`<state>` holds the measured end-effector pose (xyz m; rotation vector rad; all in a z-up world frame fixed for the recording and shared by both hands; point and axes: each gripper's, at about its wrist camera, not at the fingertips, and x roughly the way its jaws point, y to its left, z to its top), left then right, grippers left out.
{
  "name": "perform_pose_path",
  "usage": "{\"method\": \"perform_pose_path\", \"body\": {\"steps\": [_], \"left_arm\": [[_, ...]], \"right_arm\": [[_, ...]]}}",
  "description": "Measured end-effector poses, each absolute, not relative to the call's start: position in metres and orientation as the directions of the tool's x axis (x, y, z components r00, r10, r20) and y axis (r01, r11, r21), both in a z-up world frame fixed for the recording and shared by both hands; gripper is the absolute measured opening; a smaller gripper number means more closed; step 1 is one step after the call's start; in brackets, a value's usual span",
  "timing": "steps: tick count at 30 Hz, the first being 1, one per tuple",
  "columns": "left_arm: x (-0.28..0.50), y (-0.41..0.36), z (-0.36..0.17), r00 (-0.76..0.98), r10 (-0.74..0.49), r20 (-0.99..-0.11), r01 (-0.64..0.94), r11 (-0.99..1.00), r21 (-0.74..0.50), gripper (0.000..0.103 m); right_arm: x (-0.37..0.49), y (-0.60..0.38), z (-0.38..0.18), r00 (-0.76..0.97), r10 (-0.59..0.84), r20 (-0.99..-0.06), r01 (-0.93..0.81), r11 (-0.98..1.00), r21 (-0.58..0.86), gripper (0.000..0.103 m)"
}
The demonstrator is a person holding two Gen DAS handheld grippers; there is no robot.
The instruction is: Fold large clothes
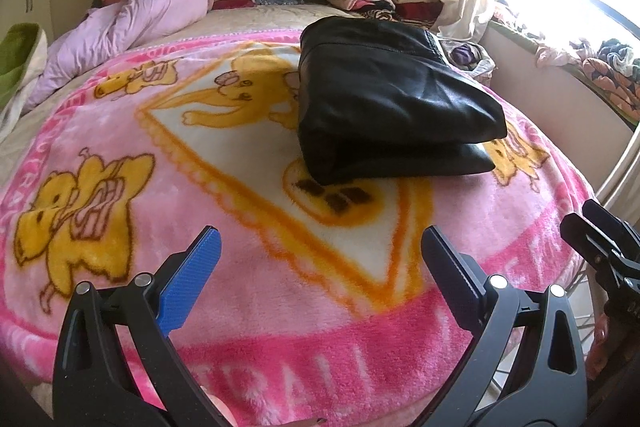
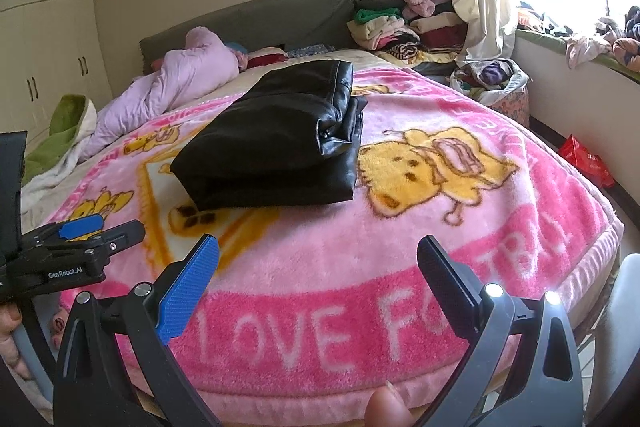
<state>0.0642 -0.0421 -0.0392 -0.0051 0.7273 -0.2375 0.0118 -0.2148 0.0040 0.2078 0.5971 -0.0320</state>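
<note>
Lay folded in a thick stack on the pink blanket (image 2: pixel 400 227), mid-bed: black leather jacket (image 2: pixel 276 143). Looked finished; best left alone or squared gently by the near edge. Left tool (image 1: pixel 320 255) spread wide, gripping nothing. Right tool (image 2: pixel 318 259) equally wide, empty, near the blanket's edge.
</note>
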Motion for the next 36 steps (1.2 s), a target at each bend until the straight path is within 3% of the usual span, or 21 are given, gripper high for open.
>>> {"method": "perform_pose_path", "body": {"steps": [36], "left_arm": [[0.063,-0.0397,-0.0389,0.725,-0.202,-0.659,0.2,0.977,-0.079,0.094]], "right_arm": [[0.01,-0.2169,0.002,0.823,0.036,-0.567,0.089,0.977,0.191,0.099]]}}
